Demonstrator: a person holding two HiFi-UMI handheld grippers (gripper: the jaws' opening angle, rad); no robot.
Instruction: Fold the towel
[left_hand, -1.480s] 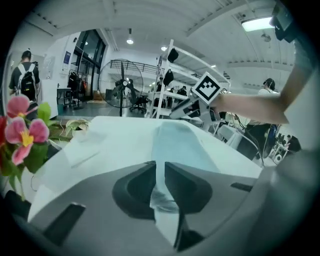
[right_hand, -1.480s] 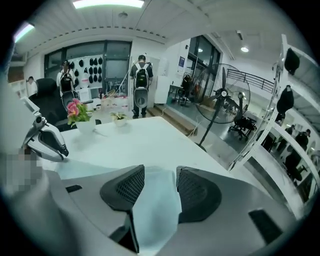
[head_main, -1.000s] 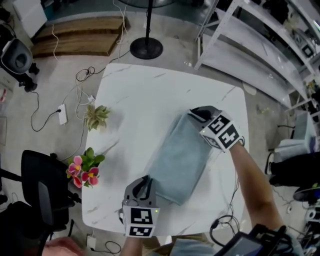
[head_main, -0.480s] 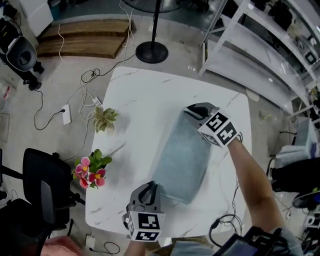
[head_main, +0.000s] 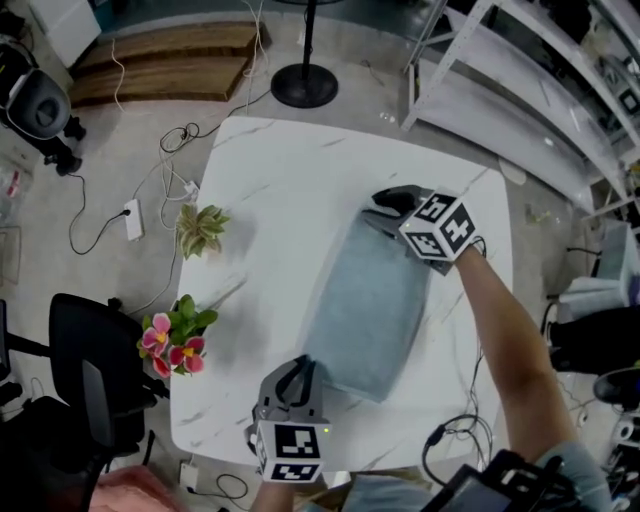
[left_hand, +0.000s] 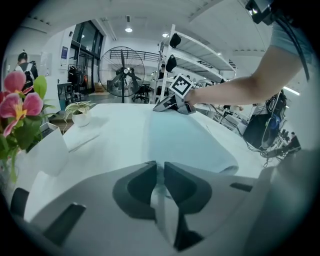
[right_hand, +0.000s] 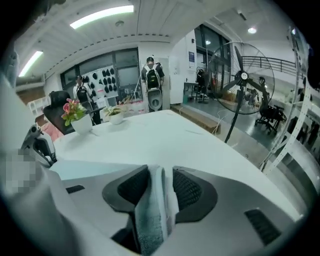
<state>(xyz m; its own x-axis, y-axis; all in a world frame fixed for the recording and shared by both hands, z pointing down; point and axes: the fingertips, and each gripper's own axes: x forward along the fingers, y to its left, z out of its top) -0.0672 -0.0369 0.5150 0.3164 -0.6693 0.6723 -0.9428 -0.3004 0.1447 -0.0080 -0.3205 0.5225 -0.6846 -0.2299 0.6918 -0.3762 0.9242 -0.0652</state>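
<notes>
- No words, numbers or brand names legible anywhere.
- Only black-and-white square code patterns, not letters, on the left cube (head_main: 292, 452) and the right cube (head_main: 438, 226).
- Same pattern on the right cube in the left gripper view.
- Small blue wall sign (left_hand: 65, 52) in the background, print too small to read.
- Another blue sign (right_hand: 191, 56) beside the glass doors, likewise unreadable.

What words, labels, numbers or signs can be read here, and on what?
None legible.
Square black-and-white markers on the cube of the left gripper and of the right gripper, whose jaws are opening with the grey-blue cloth towel between them: patterns, not text.
Small blue sign on the white wall: too small to read.
</notes>
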